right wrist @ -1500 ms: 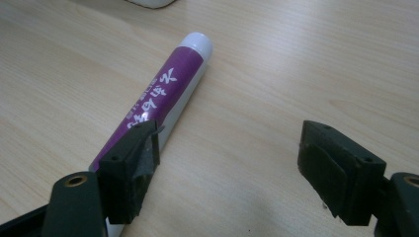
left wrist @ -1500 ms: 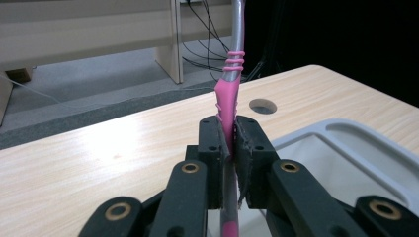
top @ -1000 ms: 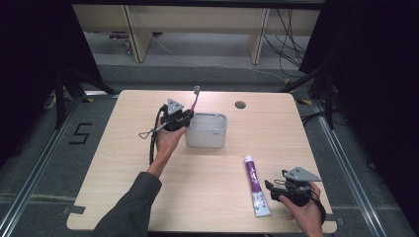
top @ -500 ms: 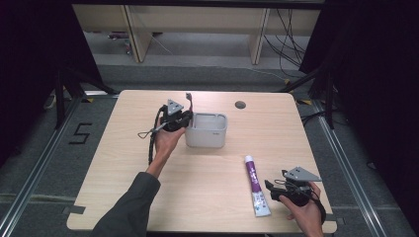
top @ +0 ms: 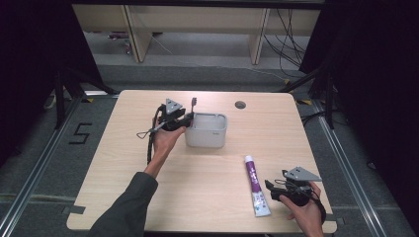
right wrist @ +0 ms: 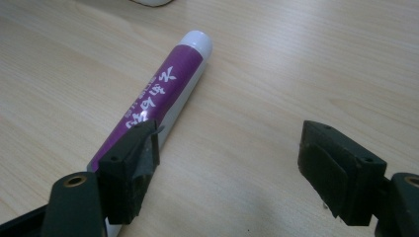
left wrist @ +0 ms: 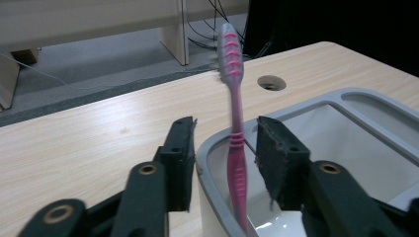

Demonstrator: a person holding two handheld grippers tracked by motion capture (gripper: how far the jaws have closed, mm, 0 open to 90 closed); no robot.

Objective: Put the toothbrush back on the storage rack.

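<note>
The toothbrush [left wrist: 232,98] stands nearly upright with its handle end down inside the grey tub [top: 206,131], bristle head up above the rim. It sits between the jaws of my left gripper [left wrist: 225,148], but those jaws are spread apart with a gap on either side of the pink handle, so I am not gripping it; it looks to be leaning on the tub's near wall by itself. I judge the jaws straddle the rim this way because the brush has just been let go into the tub, and the gap lets me draw away without knocking it over.

My right gripper [top: 284,190] waits at the near right corner of the table [top: 123,197], jaws wide apart and holding nothing. The toothpaste [right wrist: 158,98] lies flat just beside it, cap end pointing away from me toward the tub. One jaw sits over the tube's near end while the other is off to the side over bare wood, so the tube is not yet between them. I would guess the toothpaste goes next, and the hand needs shifting across first.
</note>
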